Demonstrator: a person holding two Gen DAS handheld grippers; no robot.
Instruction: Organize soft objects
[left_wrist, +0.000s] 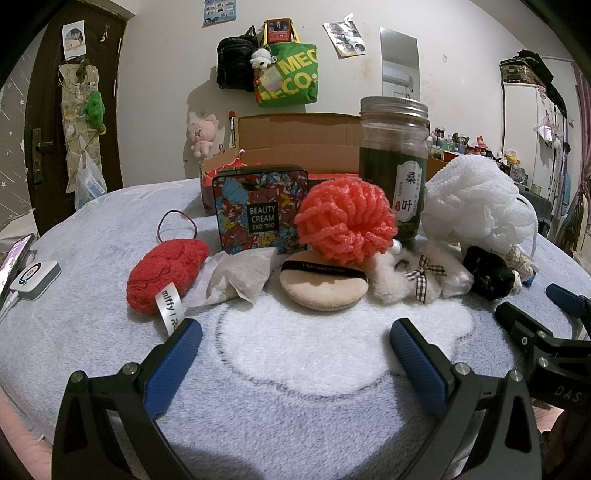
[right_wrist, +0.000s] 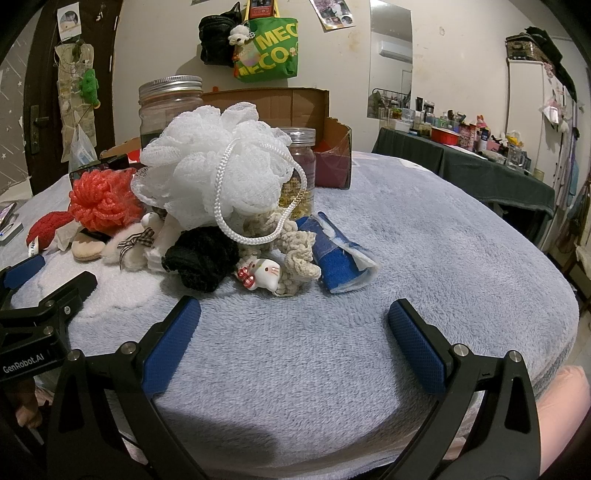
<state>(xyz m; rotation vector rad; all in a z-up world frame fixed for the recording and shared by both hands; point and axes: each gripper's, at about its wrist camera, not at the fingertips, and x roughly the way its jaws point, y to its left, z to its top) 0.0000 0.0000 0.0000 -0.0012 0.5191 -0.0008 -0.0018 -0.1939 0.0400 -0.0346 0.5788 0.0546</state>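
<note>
A row of soft things lies on the fleece blanket (left_wrist: 295, 387): a red plush pouch (left_wrist: 166, 273), a cloth sachet (left_wrist: 236, 275), a beige powder puff (left_wrist: 322, 282), a coral mesh loofah (left_wrist: 345, 218), a white fluffy bow piece (left_wrist: 406, 278), a black scrunchie (right_wrist: 201, 258) and a white mesh loofah (right_wrist: 214, 166). A Hello Kitty charm (right_wrist: 260, 277) on a cream crochet piece (right_wrist: 295, 251) and a blue packet (right_wrist: 340, 258) lie nearer the right gripper. My left gripper (left_wrist: 295, 339) is open, short of the puff. My right gripper (right_wrist: 293, 321) is open, short of the charm.
Behind the row stand a floral tin (left_wrist: 258, 210), a dark-filled jar (left_wrist: 393, 162), a smaller jar (right_wrist: 301, 166) and an open cardboard box (left_wrist: 295, 144). A phone (left_wrist: 16, 258) with a charger lies at the left. Bare blanket (right_wrist: 443, 240) spreads to the right.
</note>
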